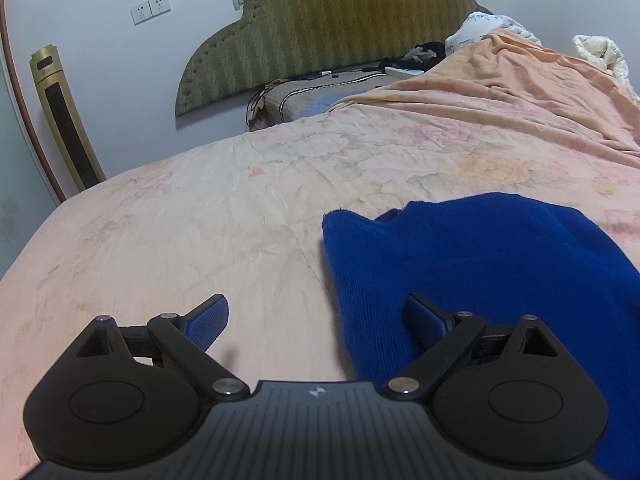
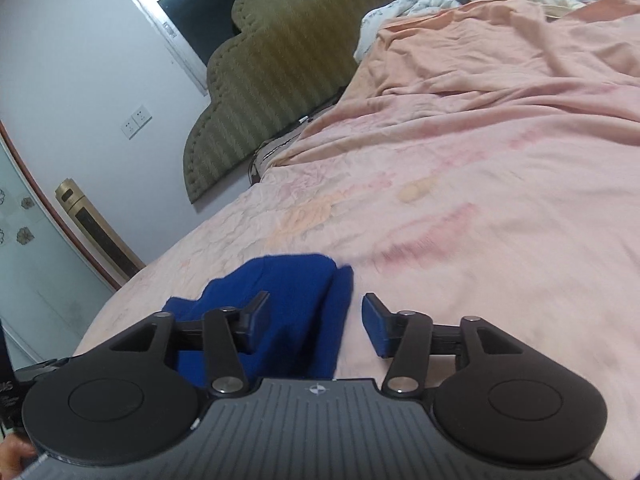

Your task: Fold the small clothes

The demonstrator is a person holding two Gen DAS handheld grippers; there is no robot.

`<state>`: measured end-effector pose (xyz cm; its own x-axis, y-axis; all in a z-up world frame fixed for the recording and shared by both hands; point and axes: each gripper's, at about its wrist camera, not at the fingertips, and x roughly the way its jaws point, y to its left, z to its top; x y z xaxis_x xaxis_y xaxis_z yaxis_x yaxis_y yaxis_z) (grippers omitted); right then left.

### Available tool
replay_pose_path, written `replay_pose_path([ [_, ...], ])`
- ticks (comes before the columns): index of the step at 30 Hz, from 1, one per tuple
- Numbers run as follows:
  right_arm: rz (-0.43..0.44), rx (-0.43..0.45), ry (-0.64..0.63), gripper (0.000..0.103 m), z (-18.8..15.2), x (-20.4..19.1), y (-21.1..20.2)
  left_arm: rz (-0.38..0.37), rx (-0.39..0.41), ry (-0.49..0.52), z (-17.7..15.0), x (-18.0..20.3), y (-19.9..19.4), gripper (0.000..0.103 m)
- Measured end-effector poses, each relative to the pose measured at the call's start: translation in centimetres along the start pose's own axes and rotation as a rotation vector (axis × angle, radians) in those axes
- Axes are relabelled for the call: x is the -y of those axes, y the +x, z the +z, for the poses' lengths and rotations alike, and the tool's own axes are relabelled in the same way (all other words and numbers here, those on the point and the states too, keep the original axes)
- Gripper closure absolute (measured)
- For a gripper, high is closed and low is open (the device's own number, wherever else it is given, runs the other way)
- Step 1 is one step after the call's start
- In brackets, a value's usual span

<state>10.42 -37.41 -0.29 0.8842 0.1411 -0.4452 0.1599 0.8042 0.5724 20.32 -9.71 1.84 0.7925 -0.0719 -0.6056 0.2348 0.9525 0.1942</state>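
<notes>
A deep blue knitted garment (image 1: 480,264) lies bunched on the pink floral bedsheet (image 1: 224,216), in the lower right of the left wrist view. My left gripper (image 1: 316,308) stands wide open at the garment's left edge. Its right finger lies over the cloth and its left finger over bare sheet, with nothing pinched. In the right wrist view the same garment (image 2: 296,280) sits just ahead of and under my right gripper (image 2: 316,302), which is open. Its left finger is above the cloth and its right finger is past the cloth's right edge, and the pads do not press on it.
An orange quilt (image 1: 520,92) is heaped at the far right of the bed. A green padded headboard (image 1: 320,28) and a brown pillow (image 1: 304,100) stand at the far end. A gold tower appliance (image 1: 64,120) leans by the left wall. A hand (image 2: 14,456) shows at the lower left corner.
</notes>
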Motion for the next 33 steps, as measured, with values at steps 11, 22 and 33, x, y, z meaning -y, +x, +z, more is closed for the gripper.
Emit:
replay_pose_path([
  [11,-0.041,-0.053,-0.013,0.014,-3.0,-0.7,-6.8,-0.13,0.07,0.084,-5.3,-1.9,-8.0,0.007],
  [22,0.022,-0.161,-0.036,0.057,-6.5,-2.3,-7.7,-0.229,0.119,0.272,-11.3,-1.5,-12.1,0.007],
  [33,0.029,-0.154,-0.006,0.087,-7.1,-3.1,-8.1,-0.101,0.145,0.202,-11.2,-2.8,-11.0,0.006],
])
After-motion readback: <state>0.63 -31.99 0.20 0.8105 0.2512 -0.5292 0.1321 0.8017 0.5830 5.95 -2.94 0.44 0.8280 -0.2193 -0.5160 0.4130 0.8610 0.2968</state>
